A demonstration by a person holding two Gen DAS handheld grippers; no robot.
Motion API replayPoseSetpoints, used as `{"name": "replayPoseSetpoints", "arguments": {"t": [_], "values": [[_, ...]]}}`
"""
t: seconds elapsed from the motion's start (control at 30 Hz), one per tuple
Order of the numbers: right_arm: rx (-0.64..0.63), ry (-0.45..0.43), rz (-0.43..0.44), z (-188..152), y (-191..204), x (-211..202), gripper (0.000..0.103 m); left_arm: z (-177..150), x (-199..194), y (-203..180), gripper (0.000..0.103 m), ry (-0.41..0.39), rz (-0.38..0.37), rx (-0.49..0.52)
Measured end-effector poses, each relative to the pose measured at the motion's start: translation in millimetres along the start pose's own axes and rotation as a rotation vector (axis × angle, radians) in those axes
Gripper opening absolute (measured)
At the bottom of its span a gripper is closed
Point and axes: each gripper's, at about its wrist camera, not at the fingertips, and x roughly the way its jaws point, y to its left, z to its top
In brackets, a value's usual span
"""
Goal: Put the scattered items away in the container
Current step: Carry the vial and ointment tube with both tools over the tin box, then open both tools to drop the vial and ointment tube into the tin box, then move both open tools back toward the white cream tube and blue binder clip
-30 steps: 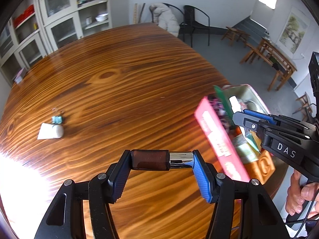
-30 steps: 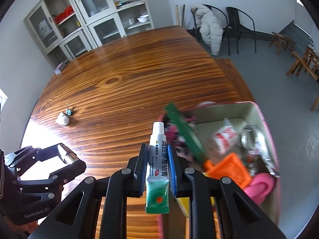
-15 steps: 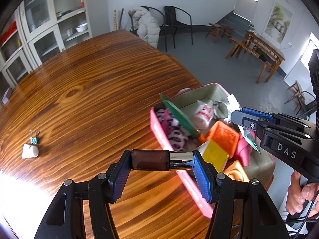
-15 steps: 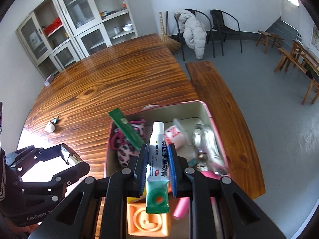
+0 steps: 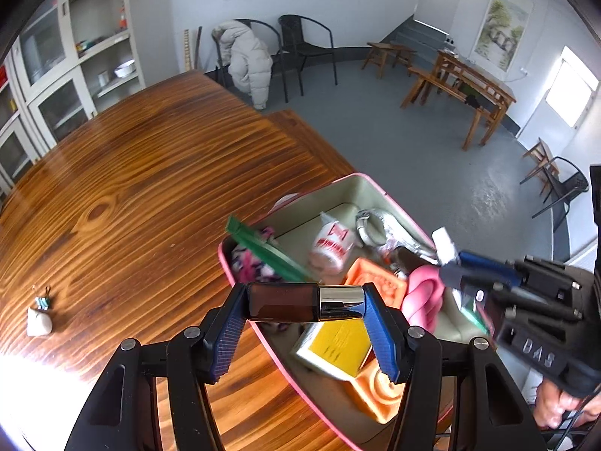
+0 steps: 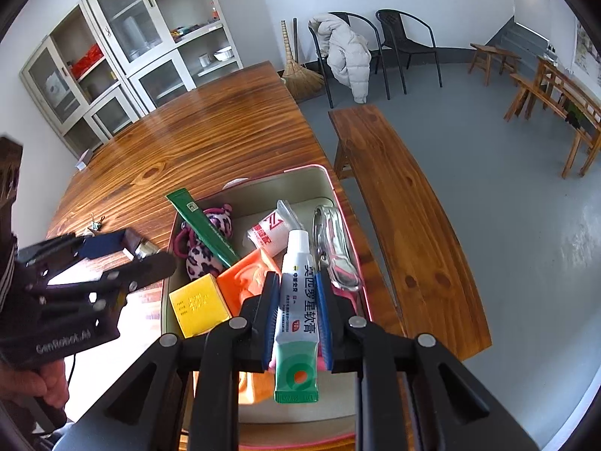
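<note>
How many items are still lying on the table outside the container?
2 visible: a small white lump and a binder clip right beside it, far from the pink container. Others could be hidden behind the tools.

glass-door cabinet (image 6: 124, 60) behind tabletop (image 6: 210, 135), wooden bench (image 6: 405, 218) alongside tabletop, broom (image 6: 296, 71) at tabletop's far end, two black chairs (image 6: 405, 45) beyond it, one with pale jacket (image 6: 349, 56)
</note>
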Motion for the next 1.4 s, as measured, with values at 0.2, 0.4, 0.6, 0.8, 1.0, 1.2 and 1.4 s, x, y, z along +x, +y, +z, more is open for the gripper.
{"name": "replayPoseSetpoints", "arguments": {"t": [0.2, 0.4, 0.6, 0.8, 1.0, 1.2, 1.4], "values": [[-0.002, 0.008, 0.019, -5.0, -2.0, -3.5, 0.021, 13.6, 1.5, -8.6, 0.062, -0.014, -0.013, 0.016], [0.033, 0.032, 0.051, -9.7, -5.4, -0.9, 0.022, 20.4, 6.0, -8.5, 0.077, 0.001, -0.018, 0.003], [0.038, 0.041, 0.056, -12.4, -4.4, -0.2, 0.022, 14.3, 7.9, 3.2, 0.080, 0.014, -0.010, -0.044], [0.035, 0.048, 0.062, -12.1, 2.4, 3.0, 0.022, 5.0, 3.8, 16.1, 0.080, 0.020, 0.004, -0.071], [0.011, 0.050, 0.079, -9.0, 16.5, 6.7, 0.029, -4.9, -1.8, 32.3, 0.080, 0.021, 0.030, -0.105], [-0.025, 0.050, 0.096, -6.2, 37.3, 10.4, 0.039, -15.6, -10.2, 54.9, 0.080, 0.025, 0.058, -0.155], [-0.076, 0.058, 0.124, -1.4, 65.0, 16.9, 0.039, -29.6, -21.0, 88.6, 0.080, 0.025, 0.096, -0.219]]}}
